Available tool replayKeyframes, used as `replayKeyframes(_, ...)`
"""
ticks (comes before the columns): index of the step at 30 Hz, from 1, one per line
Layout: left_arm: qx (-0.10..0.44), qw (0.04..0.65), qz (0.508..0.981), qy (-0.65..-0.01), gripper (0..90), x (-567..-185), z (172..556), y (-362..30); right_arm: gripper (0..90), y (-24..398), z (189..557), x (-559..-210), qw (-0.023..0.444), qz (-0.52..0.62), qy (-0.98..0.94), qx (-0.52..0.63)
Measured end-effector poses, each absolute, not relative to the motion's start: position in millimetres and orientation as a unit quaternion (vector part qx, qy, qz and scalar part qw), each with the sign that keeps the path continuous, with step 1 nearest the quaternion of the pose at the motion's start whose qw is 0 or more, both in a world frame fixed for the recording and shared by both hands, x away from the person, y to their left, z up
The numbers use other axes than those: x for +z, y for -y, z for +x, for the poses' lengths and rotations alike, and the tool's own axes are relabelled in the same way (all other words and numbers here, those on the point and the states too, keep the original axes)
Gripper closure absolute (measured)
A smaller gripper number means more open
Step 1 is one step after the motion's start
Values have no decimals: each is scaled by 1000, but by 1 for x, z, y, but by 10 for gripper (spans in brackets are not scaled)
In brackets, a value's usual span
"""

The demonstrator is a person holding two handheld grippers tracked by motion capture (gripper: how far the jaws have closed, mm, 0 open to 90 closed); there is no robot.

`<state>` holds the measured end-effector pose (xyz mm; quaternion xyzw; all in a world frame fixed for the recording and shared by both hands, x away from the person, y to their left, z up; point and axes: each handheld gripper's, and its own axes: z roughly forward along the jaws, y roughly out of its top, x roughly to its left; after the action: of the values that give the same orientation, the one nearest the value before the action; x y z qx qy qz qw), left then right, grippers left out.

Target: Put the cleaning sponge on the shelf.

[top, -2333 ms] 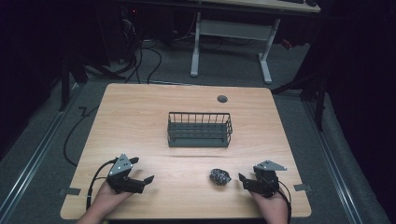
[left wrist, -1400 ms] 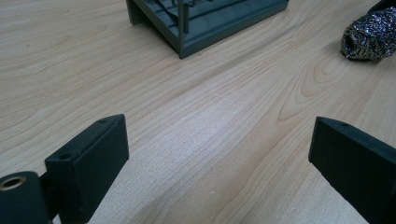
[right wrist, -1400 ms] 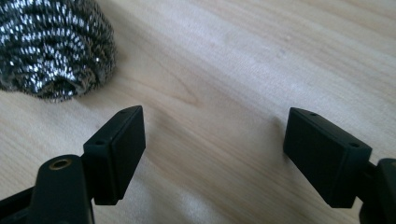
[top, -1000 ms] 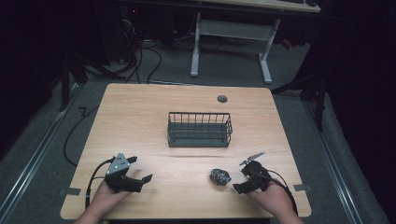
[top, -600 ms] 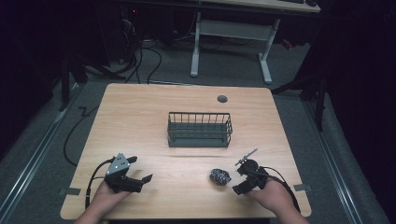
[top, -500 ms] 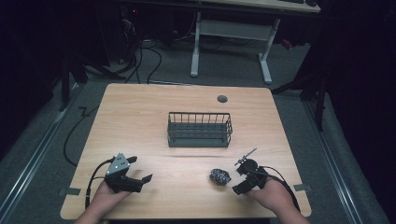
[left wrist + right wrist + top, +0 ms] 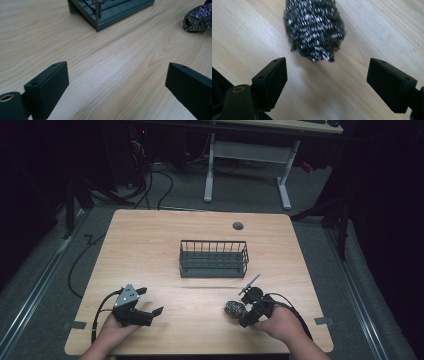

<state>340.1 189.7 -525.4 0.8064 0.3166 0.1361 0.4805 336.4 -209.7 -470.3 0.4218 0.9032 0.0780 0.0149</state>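
On the left, the left claw (image 7: 148, 303) rests on the bench (image 7: 150, 245) at about 7 o'clock, in the same spot as a second ago; its jaws stand wide apart with only bare wood between them, as the left gripper view (image 7: 117, 85) shows.

Toward the middle, a dark wire basket (image 7: 214, 258) stands near the centre of the bench, apparently with nothing in it. In the left gripper view its corner (image 7: 110, 12) sits at 12 o'clock and the sparkly scrubber (image 7: 197, 20) at 2 o'clock.

On the right is what has changed: the right claw (image 7: 246, 312) has moved in from the 5 o'clock edge toward the scrubber (image 7: 234, 308), and its jaws have just been opening further. In the right gripper view (image 7: 325, 75) they stand wide, the metallic scrubber (image 7: 314, 27) lying at 12 o'clock just beyond the pads, not yet between them and not touched. I read this as the approach for a pick: the claw is lined up and spread, and needs to advance so the pads flank the scrubber before closing. The basket at about 11 o'clock from the scrubber looks the likely destination.

The bench is pale wood with a round grommet (image 7: 238, 225) at 1 o'clock near its far edge and bits of tape at the near corners. Round it the room is dark: grey floor, loose cables at 11 o'clock, and the white legs of another desk (image 7: 210, 175) at 12 o'clock.
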Motion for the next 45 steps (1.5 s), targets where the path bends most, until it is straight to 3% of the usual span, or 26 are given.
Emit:
replayKeyframes(10, 136, 481, 807, -316, 56, -525, 340, -190, 192, 189, 346, -475, 8, 417, -905, 81)
replayKeyframes(28, 136, 480, 807, -315, 57, -525, 340, -189, 414, 184, 352, -478, 1, 433, -896, 97)
replayKeyframes(45, 137, 480, 807, -317, 58, -525, 340, -189, 427, 199, 358, -458, 17, 441, -891, 105)
